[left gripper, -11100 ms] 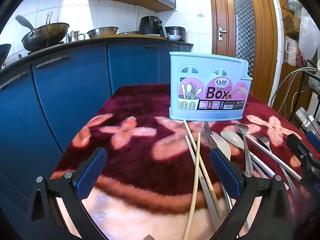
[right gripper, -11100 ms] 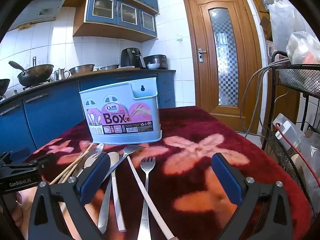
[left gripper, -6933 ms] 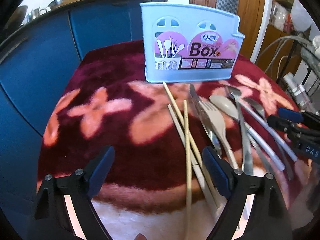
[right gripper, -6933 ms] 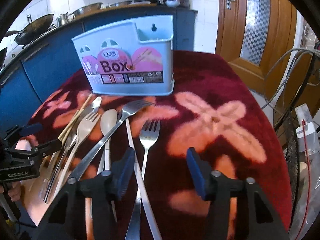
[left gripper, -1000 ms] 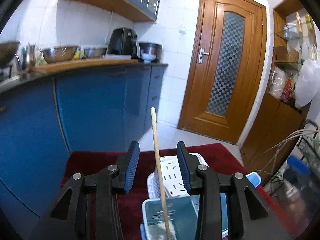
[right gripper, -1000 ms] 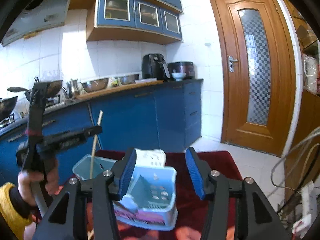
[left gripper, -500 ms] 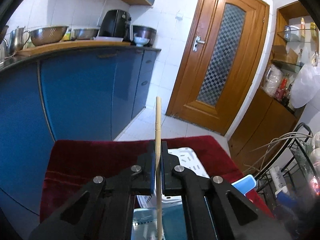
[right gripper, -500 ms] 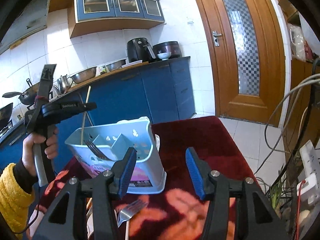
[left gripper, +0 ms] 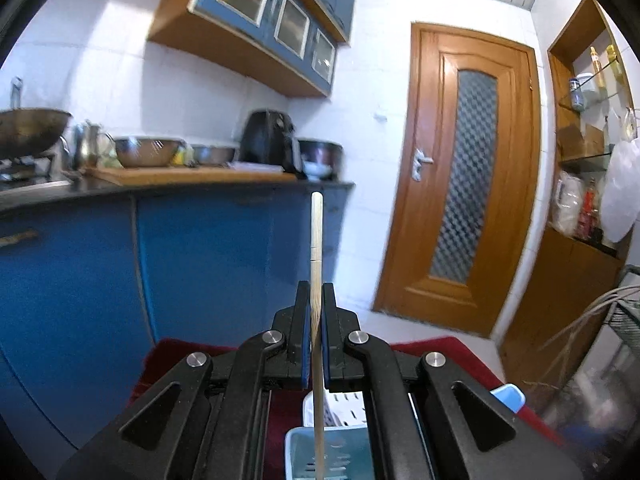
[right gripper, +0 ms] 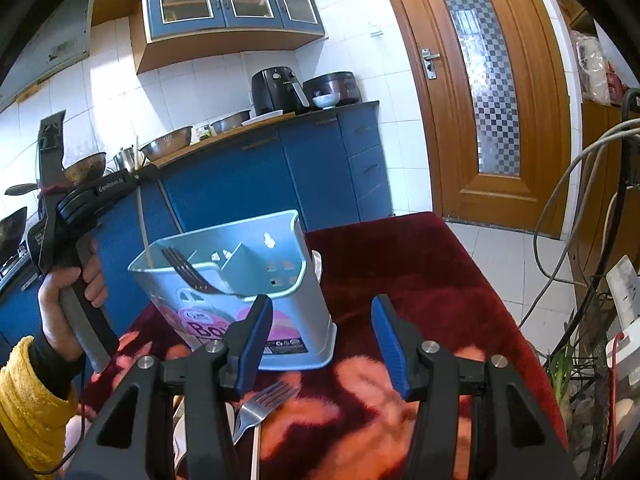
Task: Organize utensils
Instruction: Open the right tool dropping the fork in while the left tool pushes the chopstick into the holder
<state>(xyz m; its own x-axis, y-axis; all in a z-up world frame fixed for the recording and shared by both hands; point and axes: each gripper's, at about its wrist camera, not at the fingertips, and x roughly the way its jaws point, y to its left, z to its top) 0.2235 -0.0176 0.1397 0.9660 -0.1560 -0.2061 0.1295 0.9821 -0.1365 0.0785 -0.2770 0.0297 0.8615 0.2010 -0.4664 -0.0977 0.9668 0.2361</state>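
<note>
Where the right gripper [right gripper: 322, 340] hangs nearest the lens, its blue-padded jaws stand wide apart with nothing between them. Just beneath them a steel fork [right gripper: 260, 404] lies on the red flowered cloth [right gripper: 400, 264], tines pointing toward the utensil box [right gripper: 256, 280]. That pale blue box stands upright on the cloth; its pink label reads "Bo" before the near finger hides the rest, and smaller print below is too fine to read. A second fork [right gripper: 188, 272] leans inside the box, tines up and tilted left over the rim.

At the box's left end a wooden chopstick [right gripper: 142, 216] stands almost vertical, its lower tip dipping into the leftmost compartment and its upper end rising past the left gripper [right gripper: 134, 178]. The gripper's side bears the lettering "GenRobot.AI", partly legible. In the left wrist view, the left gripper [left gripper: 316, 340] is pinched tight on the chopstick [left gripper: 316, 248], which runs straight up between the pads, long axis vertical, with the box [left gripper: 340, 452] directly below.

Farther back, an air fryer [right gripper: 276, 90] sits on the blue counter [right gripper: 280, 152], and a wooden door [right gripper: 488, 92] stands beyond.
</note>
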